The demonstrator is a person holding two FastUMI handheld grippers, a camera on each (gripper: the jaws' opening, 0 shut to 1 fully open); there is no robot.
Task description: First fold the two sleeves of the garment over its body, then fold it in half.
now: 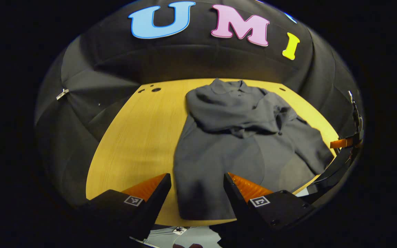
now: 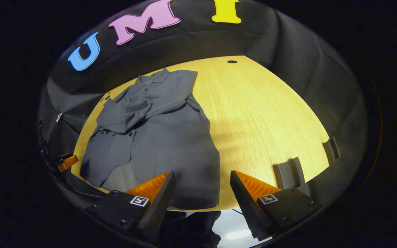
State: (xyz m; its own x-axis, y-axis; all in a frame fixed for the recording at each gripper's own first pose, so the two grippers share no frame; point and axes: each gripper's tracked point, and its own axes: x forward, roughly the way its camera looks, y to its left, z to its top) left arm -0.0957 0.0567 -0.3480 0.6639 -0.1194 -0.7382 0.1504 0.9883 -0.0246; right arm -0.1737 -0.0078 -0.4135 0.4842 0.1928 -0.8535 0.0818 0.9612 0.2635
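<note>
A grey collared shirt point(image 1: 219, 155) lies on the yellow wooden table point(image 1: 140, 137), collar at the far end and hem at the near edge. Sleeve cloth point(image 1: 240, 117) lies bunched across its chest, and a flat flap point(image 1: 308, 144) spreads to one side. My left gripper point(image 1: 197, 177) is open just above the hem's near corner, holding nothing. In the right gripper view the shirt point(image 2: 171, 144) lies left of centre, with sleeve cloth point(image 2: 126, 117) crumpled over the chest. My right gripper point(image 2: 202, 174) is open over the hem's other corner, also holding nothing.
Each gripper shows at the rim of the other's view: the right gripper point(image 1: 346, 144) and the left gripper point(image 2: 65, 162). Bare table point(image 2: 264, 113) stretches beside the shirt. Small holes point(image 1: 156, 90) point(image 2: 232, 61) mark the far end. Two dark brackets point(image 2: 289, 170) point(image 2: 332, 150) clip the table's edge.
</note>
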